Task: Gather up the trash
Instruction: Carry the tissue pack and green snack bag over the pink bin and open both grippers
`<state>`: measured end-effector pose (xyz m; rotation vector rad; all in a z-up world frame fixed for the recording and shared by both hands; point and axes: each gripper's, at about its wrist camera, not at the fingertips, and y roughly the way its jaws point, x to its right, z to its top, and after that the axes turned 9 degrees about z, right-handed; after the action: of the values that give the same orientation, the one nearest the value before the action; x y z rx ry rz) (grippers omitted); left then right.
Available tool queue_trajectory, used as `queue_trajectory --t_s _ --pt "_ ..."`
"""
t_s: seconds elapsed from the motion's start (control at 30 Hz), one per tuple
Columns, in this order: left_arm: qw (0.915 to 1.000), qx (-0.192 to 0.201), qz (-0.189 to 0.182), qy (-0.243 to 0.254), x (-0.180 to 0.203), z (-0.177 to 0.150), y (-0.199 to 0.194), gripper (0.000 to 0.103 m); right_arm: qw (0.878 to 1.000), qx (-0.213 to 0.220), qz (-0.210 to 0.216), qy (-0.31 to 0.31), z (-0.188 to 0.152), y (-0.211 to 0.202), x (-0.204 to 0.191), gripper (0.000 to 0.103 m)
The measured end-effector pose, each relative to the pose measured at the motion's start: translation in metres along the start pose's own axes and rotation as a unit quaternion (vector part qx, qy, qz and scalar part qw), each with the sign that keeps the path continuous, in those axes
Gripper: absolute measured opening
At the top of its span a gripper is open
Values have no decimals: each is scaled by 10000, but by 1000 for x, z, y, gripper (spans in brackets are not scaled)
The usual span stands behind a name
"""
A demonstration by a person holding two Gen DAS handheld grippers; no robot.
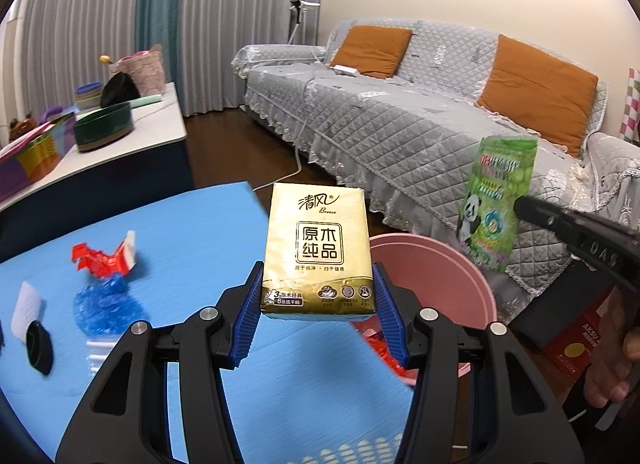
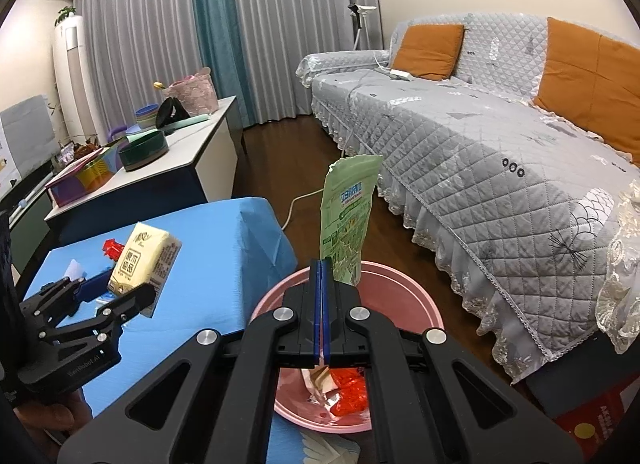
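My left gripper (image 1: 318, 296) is shut on a gold tissue pack (image 1: 318, 252), held upright above the blue table's (image 1: 200, 224) right edge; the pack (image 2: 144, 260) and that gripper (image 2: 116, 292) also show at the left of the right wrist view. My right gripper (image 2: 321, 264) is shut on a flat green snack wrapper (image 2: 348, 220), which stands up over the pink bin (image 2: 420, 300). The same wrapper (image 1: 498, 200) and gripper (image 1: 520, 206) show at the right of the left wrist view, above the bin (image 1: 440, 264). Red and white scraps (image 2: 340, 388) lie inside the bin.
On the blue table lie a red wrapper (image 1: 102, 260), a crushed blue plastic bottle (image 1: 106, 304), a black cap (image 1: 39, 346) and a white piece (image 1: 26, 310). A grey quilted sofa (image 2: 500, 168) runs along the right. A white side table (image 2: 168, 156) with bowls stands behind.
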<state>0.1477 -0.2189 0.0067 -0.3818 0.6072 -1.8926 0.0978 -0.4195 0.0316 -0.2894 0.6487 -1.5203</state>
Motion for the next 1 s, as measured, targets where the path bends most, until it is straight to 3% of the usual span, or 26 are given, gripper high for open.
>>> queue_trajectory --t_s 0.4,0.87,1.0 --pt "9983 -124 -453 347 39 1 25 52 9996 -126 -185 152 -5 4 28 1" --pt "9958 -300 -707 492 62 2 44 52 9990 -326 -200 232 -10 14 39 1" --pt "9955 -408 -700 495 63 2 49 61 9988 -353 -237 251 -11 15 40 4"
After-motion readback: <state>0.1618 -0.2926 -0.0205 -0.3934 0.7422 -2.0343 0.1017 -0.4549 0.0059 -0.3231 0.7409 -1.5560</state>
